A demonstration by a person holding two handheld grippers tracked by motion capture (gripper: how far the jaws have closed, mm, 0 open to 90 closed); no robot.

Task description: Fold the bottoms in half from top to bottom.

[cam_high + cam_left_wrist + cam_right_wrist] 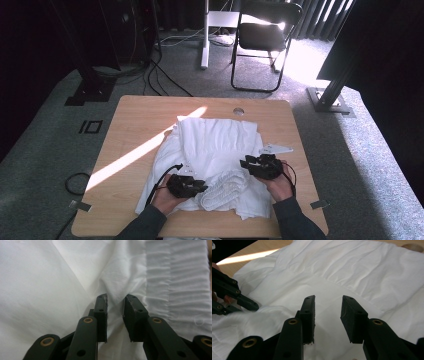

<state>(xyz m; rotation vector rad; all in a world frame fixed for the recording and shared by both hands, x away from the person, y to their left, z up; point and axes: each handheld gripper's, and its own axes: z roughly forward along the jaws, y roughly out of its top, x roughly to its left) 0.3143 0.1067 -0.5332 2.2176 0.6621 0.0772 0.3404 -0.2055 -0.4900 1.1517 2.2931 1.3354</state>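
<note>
- High view: one wooden table (130,125) is seen, carrying one white garment (215,145) spread across its middle and reaching towards the near edge. The cloth is crumpled, with a flatter folded panel towards the far edge and one ribbed, gathered band (225,187) bunched close to the near edge.
- High view: two grippers are counted. The left gripper (200,186) is held over the near-left part of the garment, just beside the gathered band; the right gripper (246,162) is held over the near-right part of the cloth. Two hands and two dark sleeves are seen entering from the near edge. How far either gripper's jaws are parted cannot be told at this size.
- High view: one black folding chair (265,35) is noted on the grey carpet beyond the far edge, and one band of sunlight is laid diagonally across the left half of the table.
- Left gripper view: the left gripper (115,300) is seen with its jaws a little apart and a raised ridge of white cloth standing between them; whether the ridge is actually pinched cannot be told. The gathered band (180,282) is seen to the right of the jaws, pleated in fine parallel rows.
- Right gripper view: the right gripper (328,301) is seen with its jaws parted wide and nothing held; smooth white cloth (352,272) lies beneath and beyond them. The left gripper (242,302) is seen at the left of the view, touching the cloth.
</note>
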